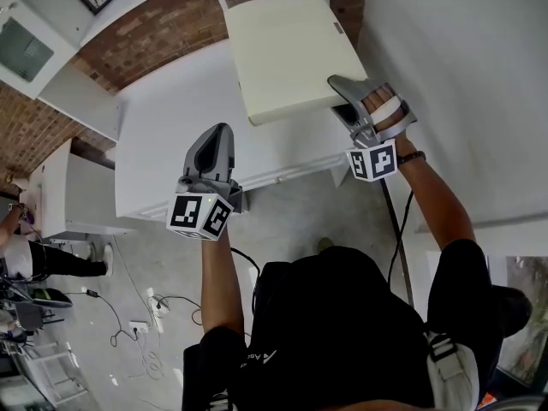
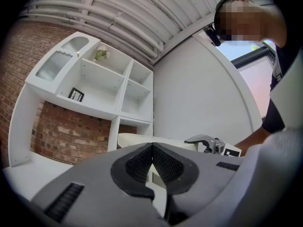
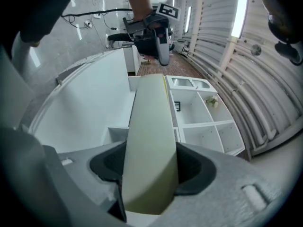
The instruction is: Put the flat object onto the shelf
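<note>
Hanging in the air, not yet shelved: the cream flat board (image 1: 291, 54) is pinched by one edge in the right gripper (image 1: 339, 97), jaws clamped on its two faces. The right gripper view shows the board (image 3: 149, 141) filling the gap btw the jaws & running edge-on away from the camera. It sits approx. level over the white counter (image 1: 171, 127) of the shelf unit. Whether its far end touches anything, can't tell from the head view.

The left gripper (image 1: 218, 135) is apart from the board, off to its left & nearer the person. Its jaws are pressed together w/ nothing btw them, per the left gripper view (image 2: 152, 148).

Beyond, the cubby shelves (image 2: 102, 84) stand above a brick back wall (image 2: 61, 131). One cubby has a small picture frame (image 2: 75, 94), another a small plant (image 2: 100, 54).

Progress, my read: pickup done, carry under way, placement not begun. Left to do: bring the board to a shelf opening, lay or slide it in flat, let go. Which shelf is meant, can't tell.
</note>
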`<state>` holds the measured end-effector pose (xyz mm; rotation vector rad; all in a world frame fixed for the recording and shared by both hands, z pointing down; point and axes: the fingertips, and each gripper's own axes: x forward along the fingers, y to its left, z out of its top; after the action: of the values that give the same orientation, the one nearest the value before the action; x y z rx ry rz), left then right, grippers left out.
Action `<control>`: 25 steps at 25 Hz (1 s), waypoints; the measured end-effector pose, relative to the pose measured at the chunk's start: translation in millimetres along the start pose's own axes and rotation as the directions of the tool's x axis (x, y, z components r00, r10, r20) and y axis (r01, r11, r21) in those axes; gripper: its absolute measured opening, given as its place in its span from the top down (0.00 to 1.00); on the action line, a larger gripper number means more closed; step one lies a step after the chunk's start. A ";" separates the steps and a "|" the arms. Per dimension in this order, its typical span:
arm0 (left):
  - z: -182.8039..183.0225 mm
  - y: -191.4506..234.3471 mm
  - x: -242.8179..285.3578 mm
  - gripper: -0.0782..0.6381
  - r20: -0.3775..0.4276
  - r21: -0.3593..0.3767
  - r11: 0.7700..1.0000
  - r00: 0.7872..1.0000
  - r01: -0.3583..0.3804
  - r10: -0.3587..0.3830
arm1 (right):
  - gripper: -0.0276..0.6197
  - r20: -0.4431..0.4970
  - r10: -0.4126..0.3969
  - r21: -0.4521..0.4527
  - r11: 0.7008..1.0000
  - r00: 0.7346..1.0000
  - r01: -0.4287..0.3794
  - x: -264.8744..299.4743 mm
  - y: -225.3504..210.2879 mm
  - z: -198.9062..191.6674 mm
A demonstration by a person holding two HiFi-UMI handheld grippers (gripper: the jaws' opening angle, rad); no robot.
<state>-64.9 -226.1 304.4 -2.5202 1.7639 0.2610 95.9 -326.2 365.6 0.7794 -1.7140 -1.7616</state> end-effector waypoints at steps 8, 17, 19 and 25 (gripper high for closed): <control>-5.5 7.1 20.3 0.89 -0.026 -0.003 1.000 1.000 -0.012 0.012 | 0.52 0.012 0.002 0.013 1.000 1.000 -0.002 24.3 -5.7 -19.8; -12.2 34.9 37.2 0.89 -0.026 -0.008 1.000 1.000 0.008 -0.008 | 0.52 -0.013 0.020 0.016 1.000 1.000 -0.020 55.0 4.0 -28.5; -12.8 39.5 42.7 0.89 -0.027 -0.010 1.000 0.999 0.018 -0.018 | 0.52 -0.018 0.027 0.018 0.999 0.999 -0.027 63.7 5.9 -30.9; -18.2 59.3 55.9 0.89 -0.026 -0.022 0.999 0.999 0.045 -0.046 | 0.52 -0.038 0.051 0.015 0.999 0.998 -0.051 92.7 18.5 -37.7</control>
<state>-99.8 -301.0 316.0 -2.5876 1.7195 0.2464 60.8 -420.5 381.0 0.7636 -1.7082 -1.6919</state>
